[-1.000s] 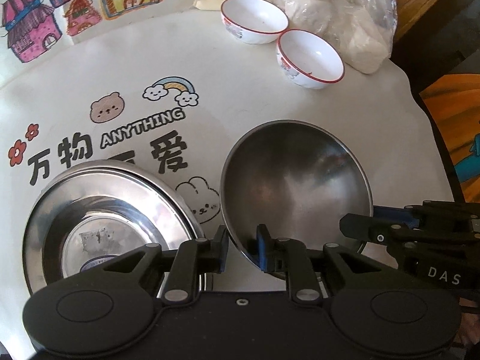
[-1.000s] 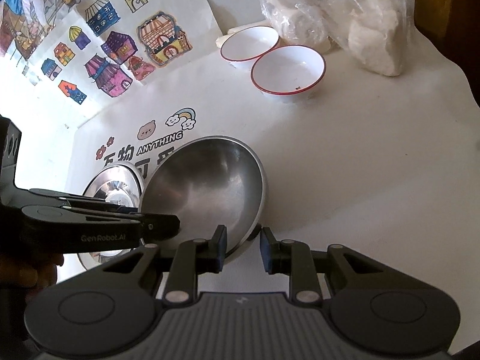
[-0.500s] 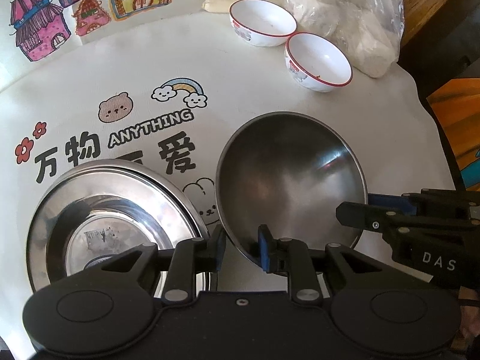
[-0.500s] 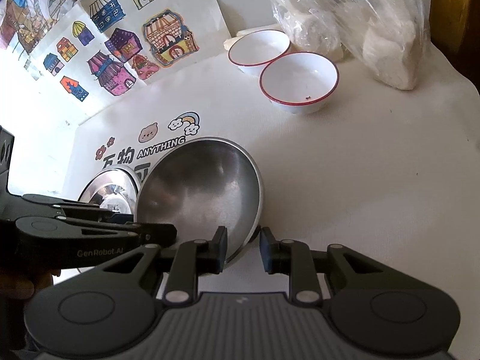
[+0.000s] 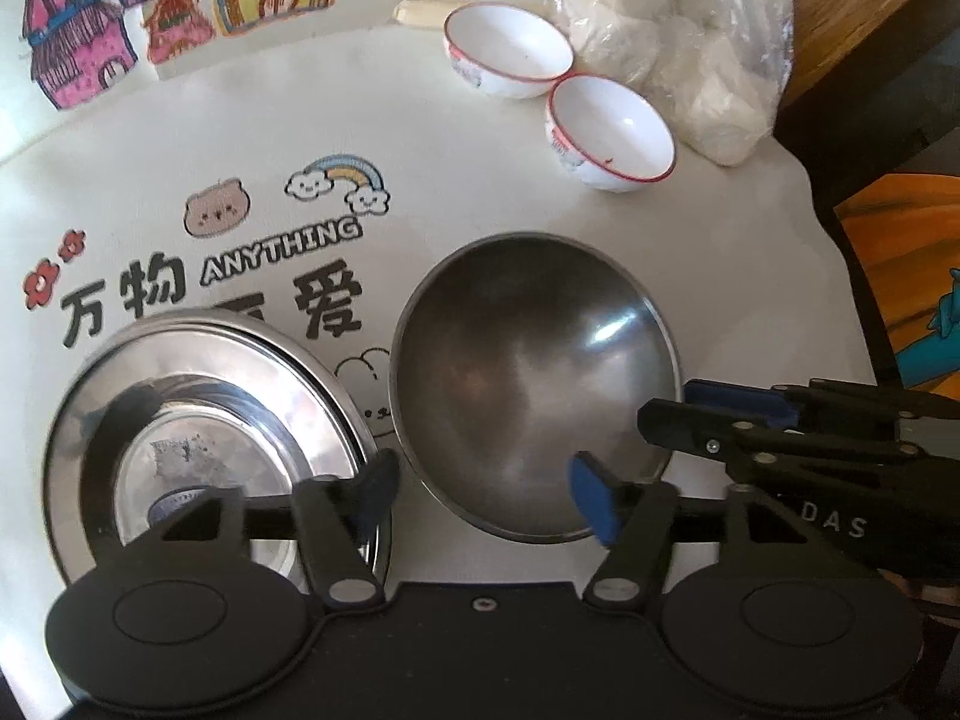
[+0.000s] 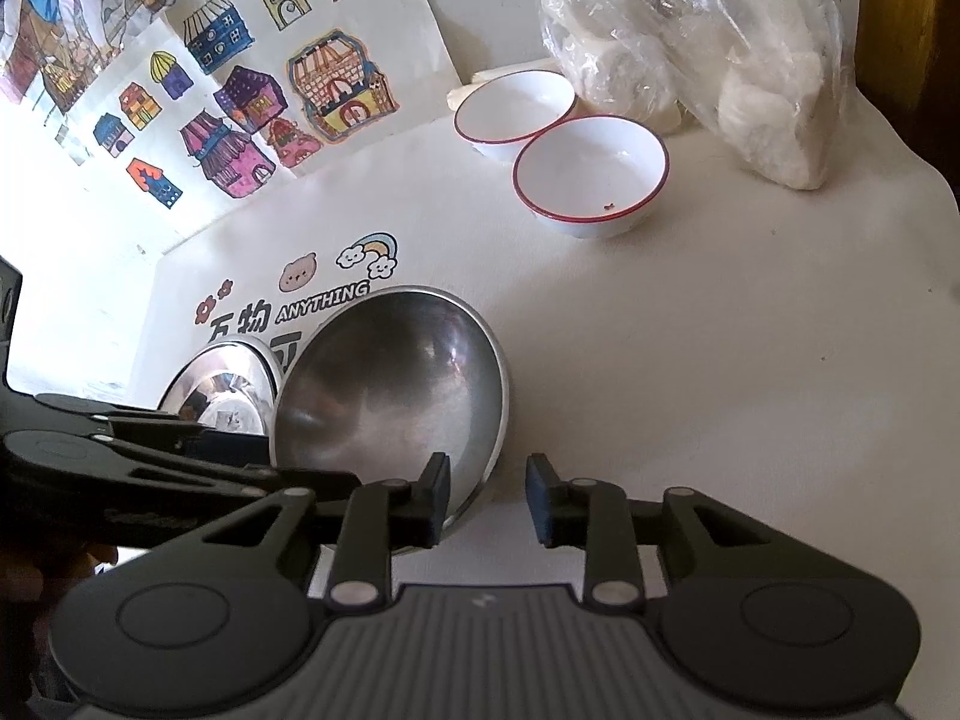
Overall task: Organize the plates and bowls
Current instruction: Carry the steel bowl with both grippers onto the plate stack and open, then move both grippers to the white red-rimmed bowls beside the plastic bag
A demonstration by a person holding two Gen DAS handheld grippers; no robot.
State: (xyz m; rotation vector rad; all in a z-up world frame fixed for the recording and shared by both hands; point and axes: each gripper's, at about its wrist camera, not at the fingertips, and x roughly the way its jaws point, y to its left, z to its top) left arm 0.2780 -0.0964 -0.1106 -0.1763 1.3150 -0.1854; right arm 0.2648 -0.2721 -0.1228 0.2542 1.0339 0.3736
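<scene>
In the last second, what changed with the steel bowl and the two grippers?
Both grippers let go of the steel bowl: the left gripper is opening wide off its near rim, and the right gripper is opening too, its pads clear of the rim. The bowl sits on the tablecloth. The steel plate and the two white bowls stayed put.

Heads up: your left gripper point(image 6: 180, 468) covers the steel plate's point(image 6: 222, 384) near half in right cam. Plastic bag point(image 5: 678, 42) gets cut off at the top edge, contents too blurry to ID.
</scene>
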